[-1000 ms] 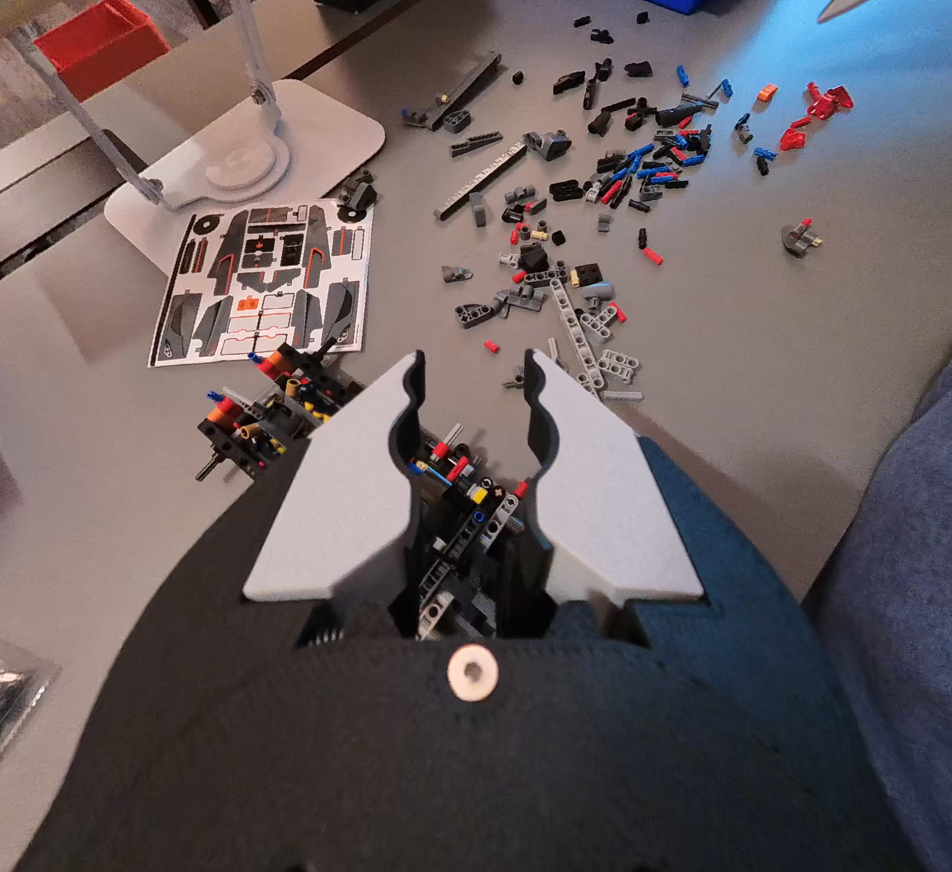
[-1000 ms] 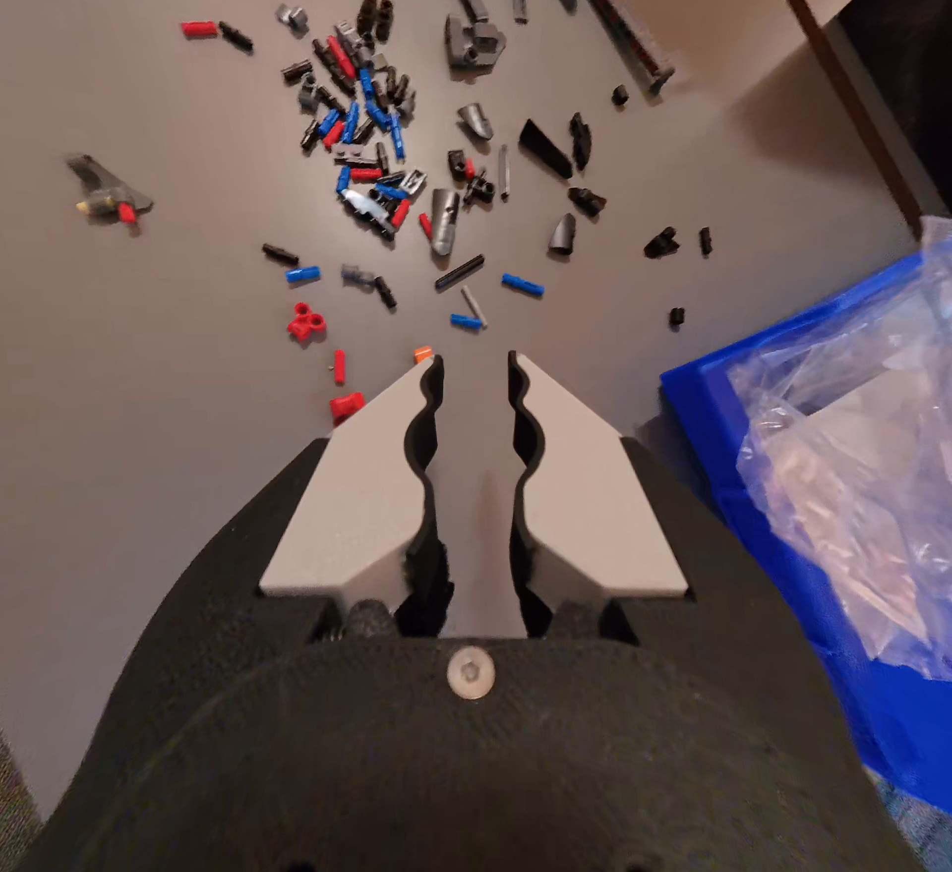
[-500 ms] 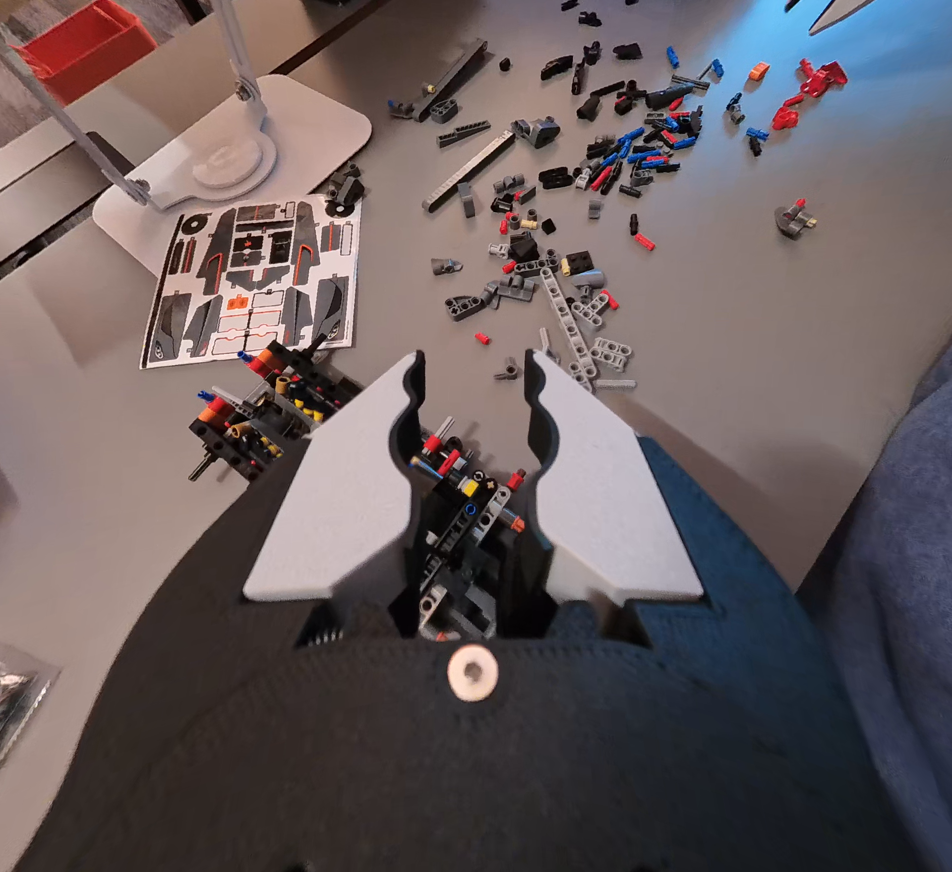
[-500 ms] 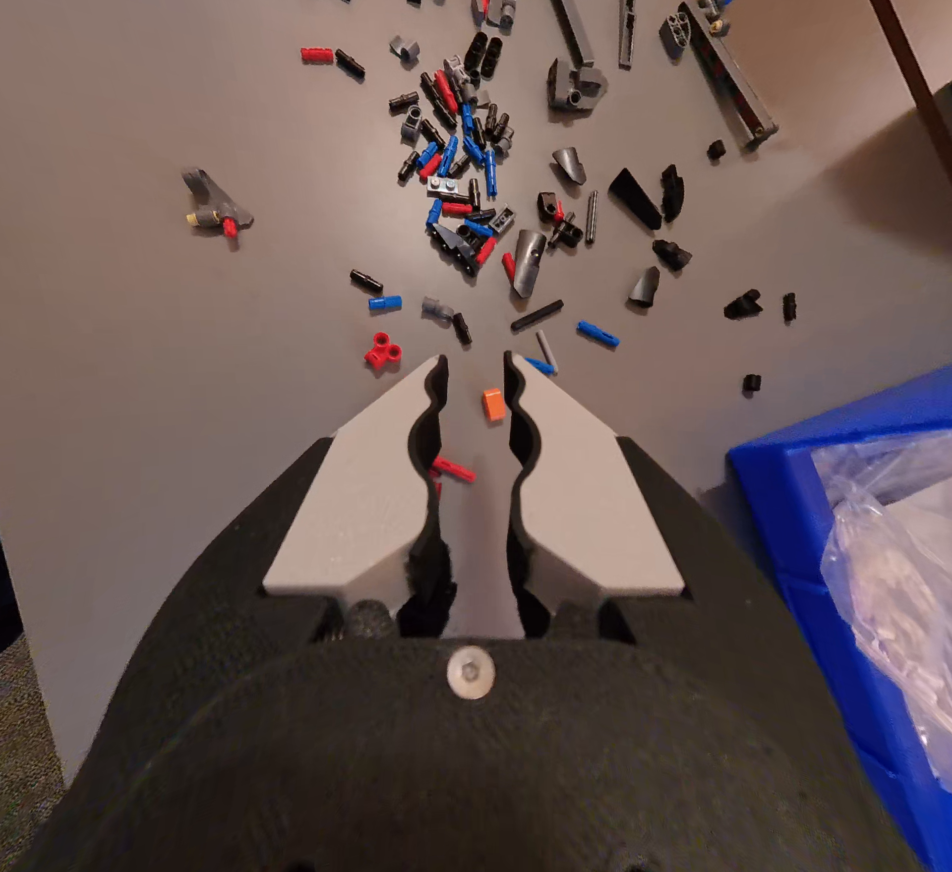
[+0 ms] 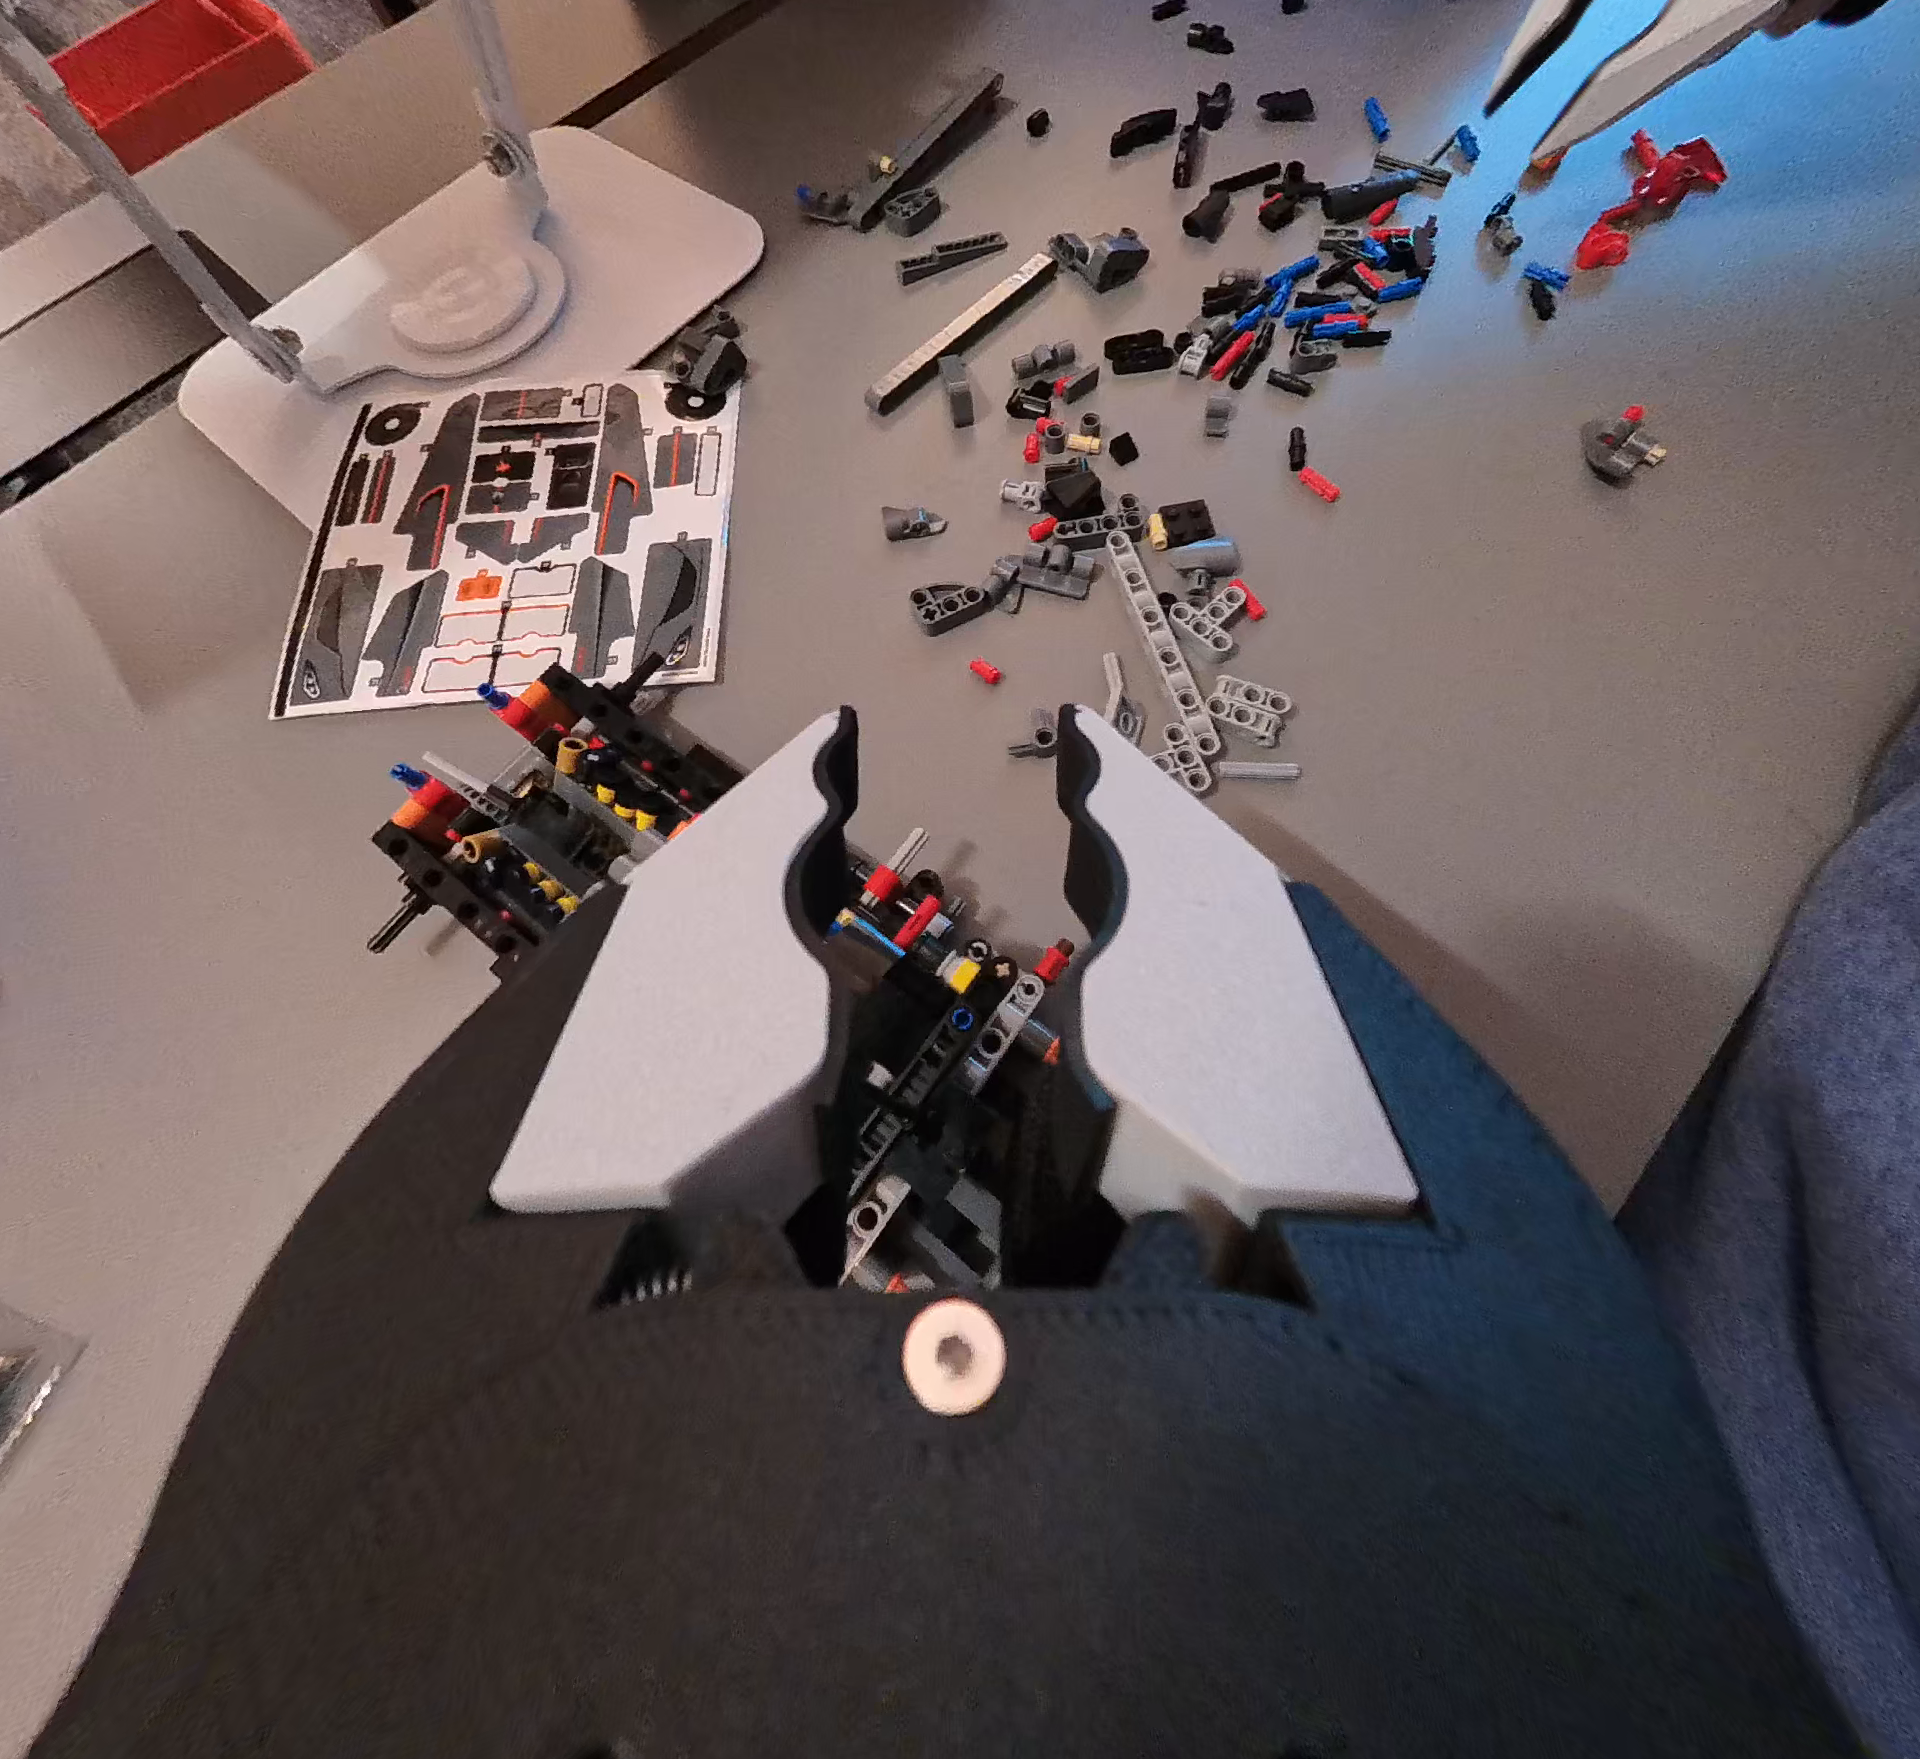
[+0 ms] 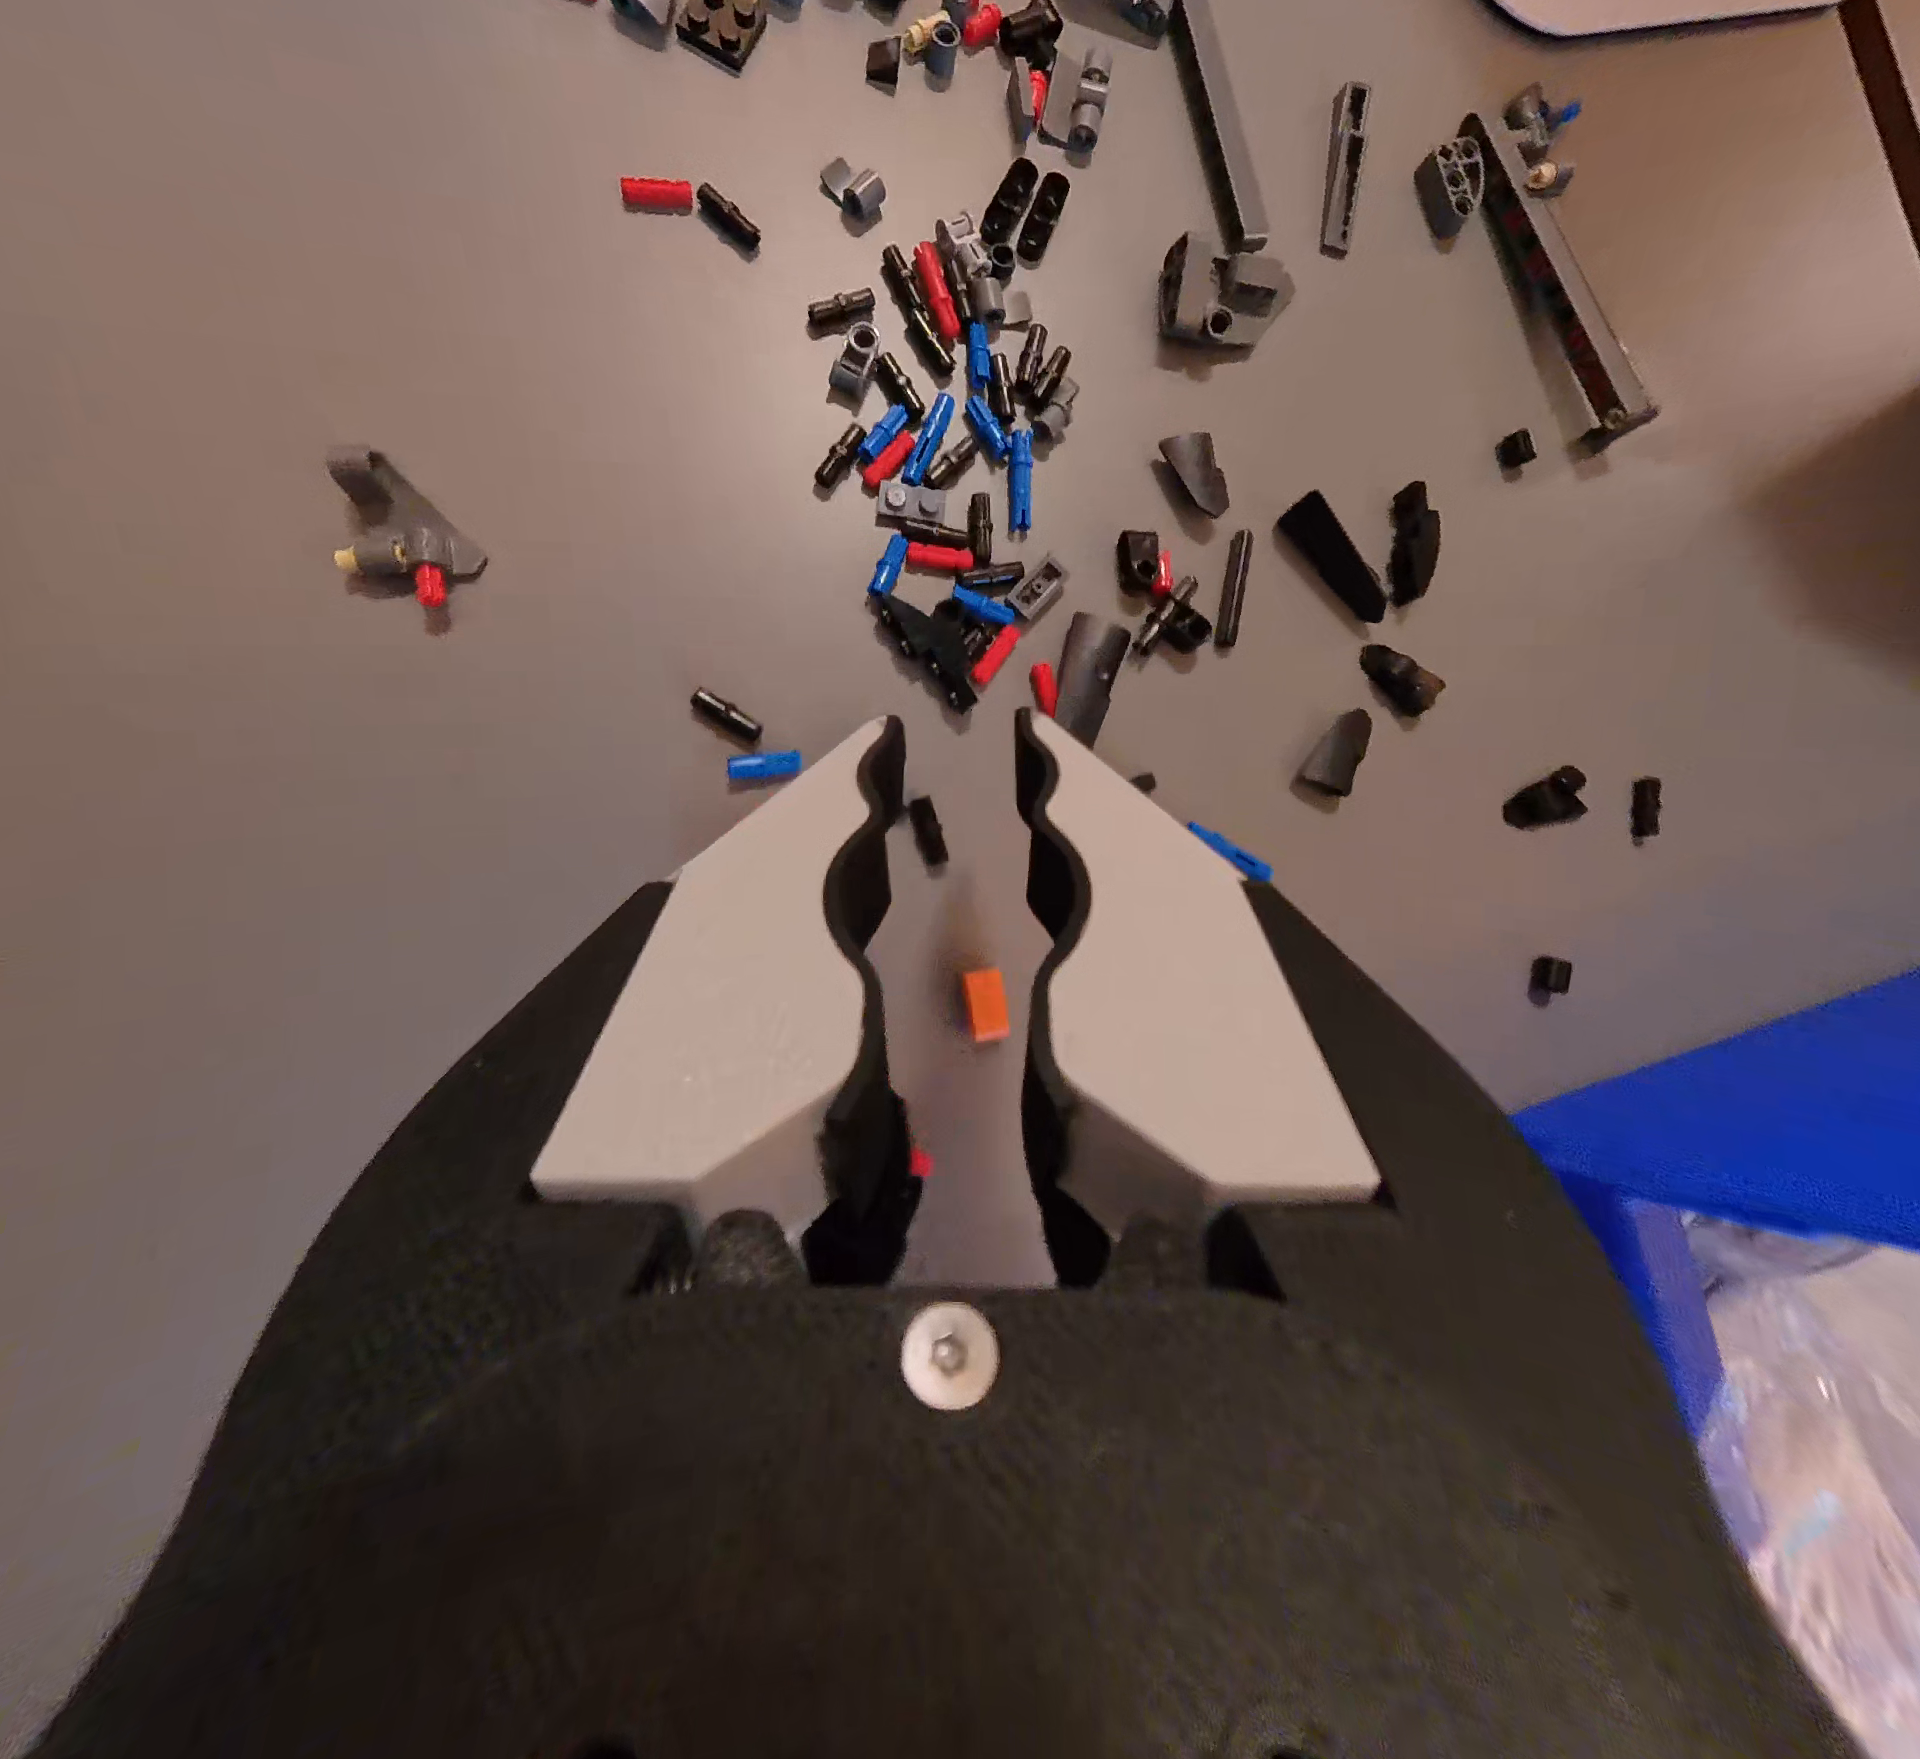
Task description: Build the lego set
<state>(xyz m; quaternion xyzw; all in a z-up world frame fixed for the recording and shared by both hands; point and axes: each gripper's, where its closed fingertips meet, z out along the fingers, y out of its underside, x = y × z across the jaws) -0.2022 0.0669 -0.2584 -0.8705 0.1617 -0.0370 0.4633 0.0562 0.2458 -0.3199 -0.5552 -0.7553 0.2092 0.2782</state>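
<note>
My left gripper point(image 5: 956, 743) is shut on a black lego assembly point(image 5: 940, 1023) with red, yellow and blue pins, and holds it low over the grey table point(image 5: 1507, 774). The assembly's other end point(image 5: 530, 826) sticks out to the left of the fingers. My right gripper point(image 6: 958, 733) is open and empty, and hovers over the scattered loose pieces point(image 6: 945, 462). A small orange piece point(image 6: 985, 1008) lies on the table, seen in the gap between its fingers. The right gripper also shows at the top right of the left wrist view point(image 5: 1519, 132), above red pieces point(image 5: 1652, 187).
A sticker sheet point(image 5: 499, 546) lies next to a white lamp base point(image 5: 468, 286). A blue bin point(image 6: 1714, 1107) holding a plastic bag point(image 6: 1818, 1449) stands at the right. A small grey sub-assembly point(image 6: 400, 535) lies apart on the left. Blue clothing point(image 5: 1818, 1190) borders the table. There is about 35 cm between the tips of the two grippers.
My right gripper has moved forward over the loose pieces, so the orange piece now lies deeper between its fingers. My left gripper has barely shifted and still holds the assembly.
</note>
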